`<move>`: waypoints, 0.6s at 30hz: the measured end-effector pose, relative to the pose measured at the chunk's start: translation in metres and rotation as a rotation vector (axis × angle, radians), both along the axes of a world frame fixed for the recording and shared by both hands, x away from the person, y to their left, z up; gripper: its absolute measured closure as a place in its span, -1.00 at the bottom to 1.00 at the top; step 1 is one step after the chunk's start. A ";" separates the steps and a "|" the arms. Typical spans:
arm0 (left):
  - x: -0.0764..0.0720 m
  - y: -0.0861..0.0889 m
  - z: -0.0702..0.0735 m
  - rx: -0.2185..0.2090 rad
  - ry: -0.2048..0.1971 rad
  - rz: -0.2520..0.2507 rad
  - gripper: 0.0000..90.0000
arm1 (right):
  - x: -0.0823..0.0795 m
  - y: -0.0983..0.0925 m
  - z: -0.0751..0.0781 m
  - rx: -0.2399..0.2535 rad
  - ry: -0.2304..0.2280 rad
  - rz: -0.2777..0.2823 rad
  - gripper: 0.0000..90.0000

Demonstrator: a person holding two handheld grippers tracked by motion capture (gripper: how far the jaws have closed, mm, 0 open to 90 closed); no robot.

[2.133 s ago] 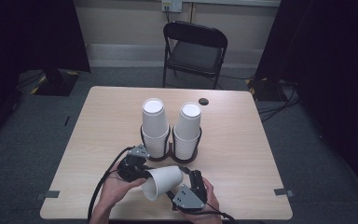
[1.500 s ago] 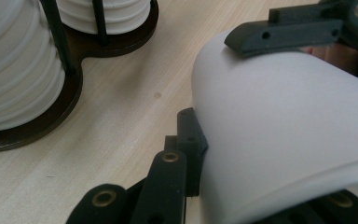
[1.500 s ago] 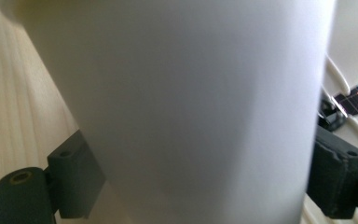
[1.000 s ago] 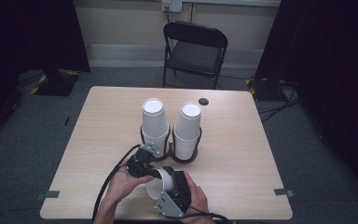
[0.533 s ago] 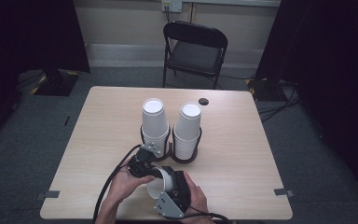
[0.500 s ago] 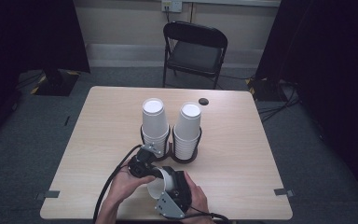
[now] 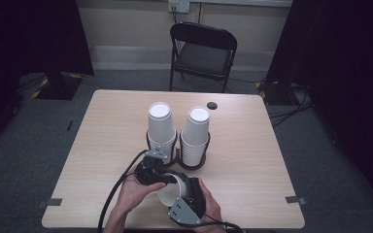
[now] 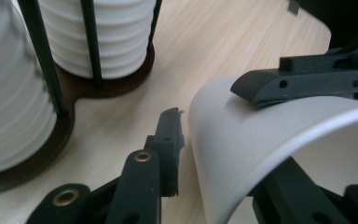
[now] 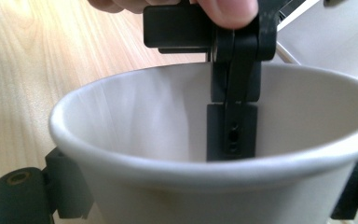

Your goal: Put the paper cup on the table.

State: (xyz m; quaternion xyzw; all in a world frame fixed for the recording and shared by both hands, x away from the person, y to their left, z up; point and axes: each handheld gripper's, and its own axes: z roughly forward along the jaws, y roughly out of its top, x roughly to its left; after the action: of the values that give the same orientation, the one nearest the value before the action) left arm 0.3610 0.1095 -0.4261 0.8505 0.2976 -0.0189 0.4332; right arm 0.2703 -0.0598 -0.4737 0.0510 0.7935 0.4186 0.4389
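Right gripper (image 7: 177, 187) fingers clamp the paper cup (image 7: 167, 193) low over the table (image 7: 252, 170). Left gripper (image 8: 214, 154) fingers just opened, off its wall (image 8: 233, 140). One-sided grip now, so the cup could squash or slip.

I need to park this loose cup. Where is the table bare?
Bare: the table left of the cup holder, and the right side toward its edge. Crowded: the near middle, where both grippers meet at the paper cup.
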 end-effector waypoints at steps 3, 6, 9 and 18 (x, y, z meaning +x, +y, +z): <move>-0.001 0.003 -0.001 -0.037 -0.019 0.027 0.43 | 0.003 -0.003 0.001 0.031 0.021 -0.006 -0.73; -0.001 0.006 -0.003 -0.052 -0.046 0.062 0.26 | 0.006 -0.007 0.002 0.066 0.038 -0.012 -0.73; -0.004 0.008 -0.005 -0.061 -0.079 0.080 0.08 | 0.009 -0.010 0.002 0.082 0.061 -0.026 -0.73; -0.013 0.024 -0.010 -0.164 -0.174 0.139 -0.17 | 0.014 -0.014 0.005 0.151 0.144 -0.042 -0.72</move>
State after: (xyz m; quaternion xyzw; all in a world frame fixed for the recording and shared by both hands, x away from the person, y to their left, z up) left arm 0.3482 0.1336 -0.4360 0.7880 0.3143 0.0606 0.5259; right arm 0.2838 -0.0739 -0.4686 0.1303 0.7881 0.4630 0.3842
